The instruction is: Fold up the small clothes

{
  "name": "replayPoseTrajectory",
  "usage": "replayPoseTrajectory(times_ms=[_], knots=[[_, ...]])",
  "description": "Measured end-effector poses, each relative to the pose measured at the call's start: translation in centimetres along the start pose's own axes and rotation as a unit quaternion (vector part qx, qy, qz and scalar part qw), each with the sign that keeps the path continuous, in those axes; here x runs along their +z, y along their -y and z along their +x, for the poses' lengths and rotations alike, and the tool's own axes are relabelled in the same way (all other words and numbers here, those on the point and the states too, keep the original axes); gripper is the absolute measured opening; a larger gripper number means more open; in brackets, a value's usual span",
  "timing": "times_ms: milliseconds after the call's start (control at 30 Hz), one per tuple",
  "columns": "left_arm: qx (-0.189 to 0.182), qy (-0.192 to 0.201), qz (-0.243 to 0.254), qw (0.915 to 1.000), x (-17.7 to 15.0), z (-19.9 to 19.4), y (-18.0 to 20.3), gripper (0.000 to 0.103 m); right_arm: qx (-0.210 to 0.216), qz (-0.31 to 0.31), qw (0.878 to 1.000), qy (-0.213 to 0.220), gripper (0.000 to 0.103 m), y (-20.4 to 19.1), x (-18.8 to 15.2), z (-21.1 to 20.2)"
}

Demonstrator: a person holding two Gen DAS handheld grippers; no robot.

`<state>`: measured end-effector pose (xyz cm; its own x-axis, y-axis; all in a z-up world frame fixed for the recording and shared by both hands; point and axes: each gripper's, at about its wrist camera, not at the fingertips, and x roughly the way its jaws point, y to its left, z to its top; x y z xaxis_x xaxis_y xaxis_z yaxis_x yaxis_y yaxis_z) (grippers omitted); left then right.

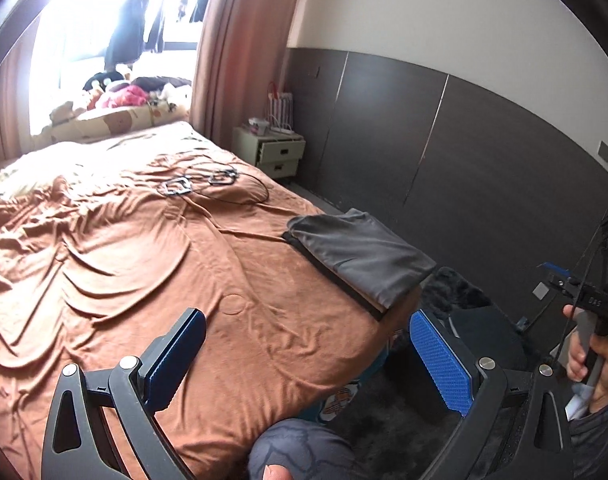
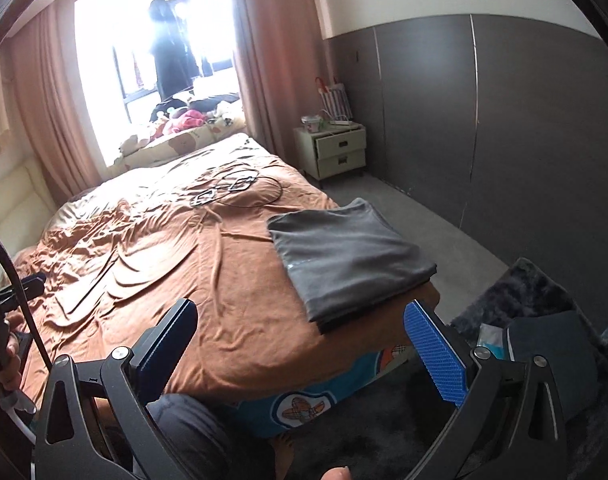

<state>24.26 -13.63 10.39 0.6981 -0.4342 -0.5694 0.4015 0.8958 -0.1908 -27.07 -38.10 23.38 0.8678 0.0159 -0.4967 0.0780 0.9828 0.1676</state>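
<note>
**Both jaws spread, folded grey garment at the bed's corner**

My left gripper point(image 1: 308, 356) hangs over the near edge of the bed point(image 1: 124, 264), its jaws spread wide with nothing between the blue pads but rumpled brown bedspread and a strip of dark floor. My right gripper point(image 2: 304, 354) is held the same way, jaws wide apart and empty, a little above the bed's foot.

The folded grey garment point(image 2: 350, 256) lies flat on the bedspread at the bed's near right corner, one edge reaching the mattress edge. It sits ahead of both grippers and touches neither (from the left wrist view a darker layer shows under its near edge, though I cannot tell whether that is a second piece).

Farther up the bed, some black cables and small frames point(image 1: 202, 184) lie on the cover. A cream nightstand point(image 2: 336, 150) stands beyond the bed by the dark wall panel, and a pile of soft toys point(image 2: 192, 120) sits under the bright window. My right hand point(image 1: 592, 356) shows at the edge of the left wrist view, wrapped around its handle.
</note>
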Motion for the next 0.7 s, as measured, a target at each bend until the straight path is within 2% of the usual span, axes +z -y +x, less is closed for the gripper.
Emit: replayPoseTrajectory(times_ms=[433,700], knots=[[0.036,0.037,0.011,0.9986,-4.0,-6.6,0.1,0.103,0.004,-0.020,1.000,0.020,0.103,-3.5,-4.2,-3.7],[0.037,0.050,0.003,0.9980,-6.6,-9.1,-0.3,0.103,0.010,-0.023,0.999,0.044,0.103,-5.0,-6.6,-4.6]])
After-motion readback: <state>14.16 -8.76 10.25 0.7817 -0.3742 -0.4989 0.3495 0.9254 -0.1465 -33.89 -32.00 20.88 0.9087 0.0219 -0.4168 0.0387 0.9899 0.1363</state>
